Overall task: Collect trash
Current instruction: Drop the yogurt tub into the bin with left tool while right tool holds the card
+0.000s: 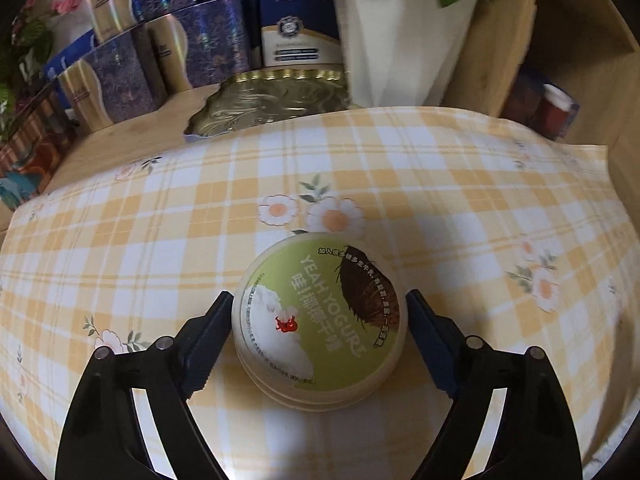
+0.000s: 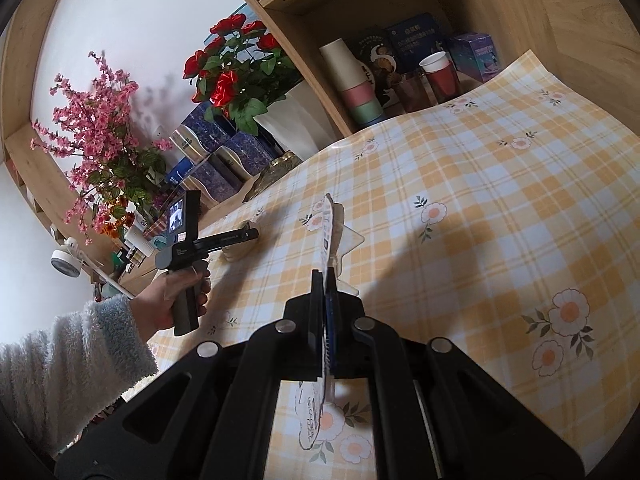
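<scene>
Black jaws of the left gripper (image 1: 320, 312) stand spread at lower centre of its view, one blue pad on each side of a round yogurt cup (image 1: 320, 322); whether the pads touch its rim I cannot tell. Its green lid shows a brown coconut, white flesh and the words YEAH YOGURT. Beyond it, at upper centre, lie a gold foil tray (image 1: 272, 100), a white vase (image 1: 400, 40) and blue boxes (image 1: 160, 64).

From the right wrist, the right gripper (image 2: 326, 280) is pressed together on a thin printed wrapper (image 2: 329, 236) standing edge-on. Red roses (image 2: 232, 64), pink blossoms (image 2: 96, 120) and stacked cups (image 2: 356, 84) fill the wooden shelf (image 2: 520, 0) behind. A yellow checked tablecloth (image 2: 500, 200) with daisies covers the table.
</scene>
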Action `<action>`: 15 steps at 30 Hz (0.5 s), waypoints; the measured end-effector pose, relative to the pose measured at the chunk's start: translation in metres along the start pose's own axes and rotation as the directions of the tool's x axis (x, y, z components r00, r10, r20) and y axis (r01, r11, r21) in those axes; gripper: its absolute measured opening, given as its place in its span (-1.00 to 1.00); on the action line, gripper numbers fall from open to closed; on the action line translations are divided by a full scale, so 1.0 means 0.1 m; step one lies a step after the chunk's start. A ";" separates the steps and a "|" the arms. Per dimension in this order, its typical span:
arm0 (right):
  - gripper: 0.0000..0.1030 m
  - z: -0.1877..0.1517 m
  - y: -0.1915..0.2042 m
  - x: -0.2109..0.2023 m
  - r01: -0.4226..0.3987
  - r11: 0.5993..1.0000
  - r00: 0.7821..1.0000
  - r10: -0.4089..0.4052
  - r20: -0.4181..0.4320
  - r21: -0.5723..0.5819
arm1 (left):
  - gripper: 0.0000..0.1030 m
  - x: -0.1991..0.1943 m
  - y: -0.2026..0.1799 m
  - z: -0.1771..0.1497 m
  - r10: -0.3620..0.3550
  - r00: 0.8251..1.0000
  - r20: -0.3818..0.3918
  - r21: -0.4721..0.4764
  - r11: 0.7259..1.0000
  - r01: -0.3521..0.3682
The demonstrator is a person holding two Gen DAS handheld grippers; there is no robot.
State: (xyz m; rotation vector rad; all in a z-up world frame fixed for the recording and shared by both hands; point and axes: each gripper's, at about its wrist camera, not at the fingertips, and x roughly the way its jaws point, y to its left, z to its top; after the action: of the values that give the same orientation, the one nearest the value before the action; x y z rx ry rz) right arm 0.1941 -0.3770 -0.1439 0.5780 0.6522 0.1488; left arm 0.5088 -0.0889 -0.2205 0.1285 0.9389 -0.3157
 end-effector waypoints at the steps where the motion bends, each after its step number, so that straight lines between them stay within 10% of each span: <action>1: -0.89 0.00 0.00 -0.01 -0.002 1.000 1.000 0.002 0.002 -0.001 | 0.61 -0.08 0.01 -0.01 -0.006 1.000 0.012 0.007 1.000 0.006; 15: -0.89 -0.26 0.32 -0.35 -0.064 0.998 0.998 0.064 0.005 -0.011 | 0.62 -1.96 0.26 -0.76 -0.122 0.982 0.146 -0.008 0.992 0.125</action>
State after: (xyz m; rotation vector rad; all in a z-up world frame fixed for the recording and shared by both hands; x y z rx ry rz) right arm 0.1523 -0.3490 -0.1247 0.5886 0.6279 0.2105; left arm 0.3511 -0.0043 -0.1071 0.0312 0.8066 -0.4263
